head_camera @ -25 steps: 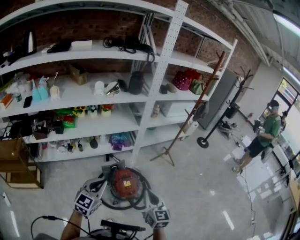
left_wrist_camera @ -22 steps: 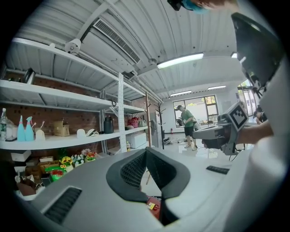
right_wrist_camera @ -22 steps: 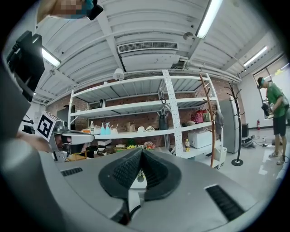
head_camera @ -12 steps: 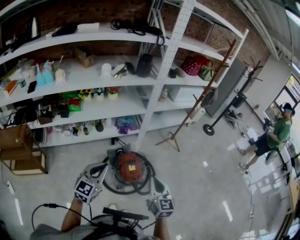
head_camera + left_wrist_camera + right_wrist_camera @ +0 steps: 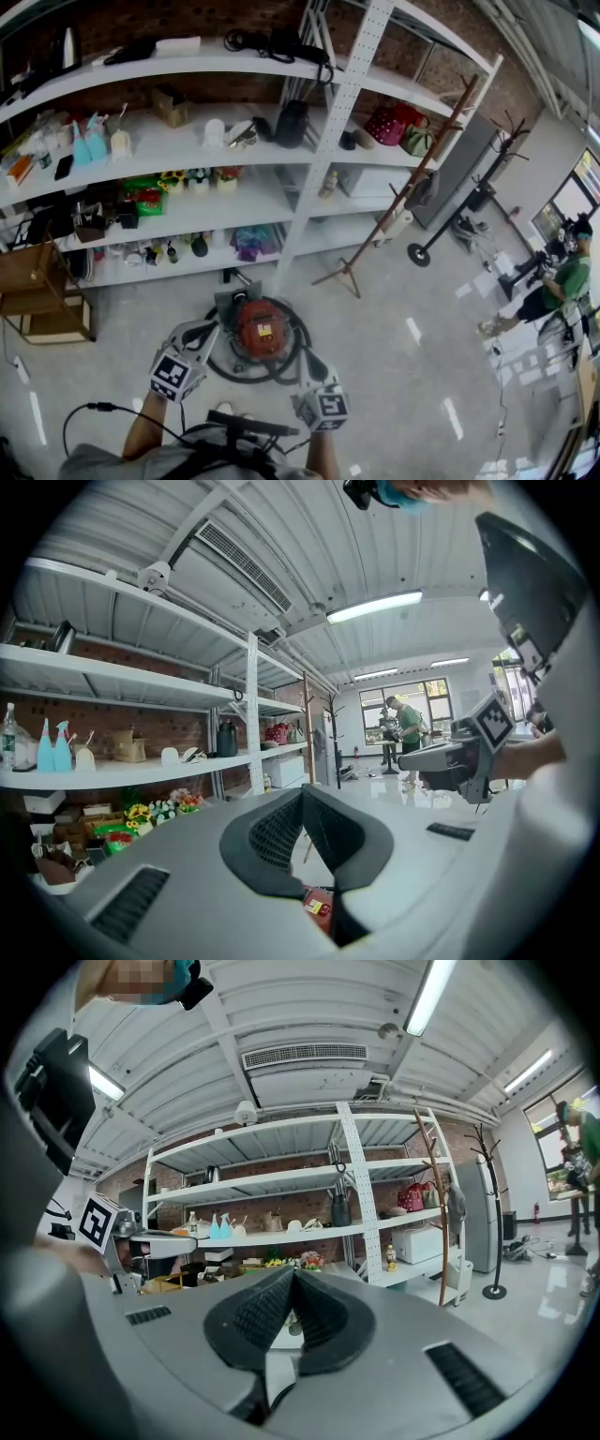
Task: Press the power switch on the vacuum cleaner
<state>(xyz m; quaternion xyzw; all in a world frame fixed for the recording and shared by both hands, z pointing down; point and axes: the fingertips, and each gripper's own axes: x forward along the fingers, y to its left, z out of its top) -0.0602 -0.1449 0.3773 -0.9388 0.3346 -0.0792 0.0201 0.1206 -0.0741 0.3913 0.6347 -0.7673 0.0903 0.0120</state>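
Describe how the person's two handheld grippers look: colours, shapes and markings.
The left gripper and right gripper both have pale grey bodies with dark slotted vents and black, ridged, wedge-shaped jaws. Each carries a white cube printed with black square markers.

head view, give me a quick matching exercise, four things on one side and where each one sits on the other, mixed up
Things:
1. vacuum cleaner
2. red bag
3. person in a green shirt
4. wooden box

Places:
a. far right, out on the open floor
b. on a shelf, right of the white post
c. on the floor at the far left
d. on the floor, black hose coiled round it

Pairs: 1-d, 2-b, 3-a, 4-c
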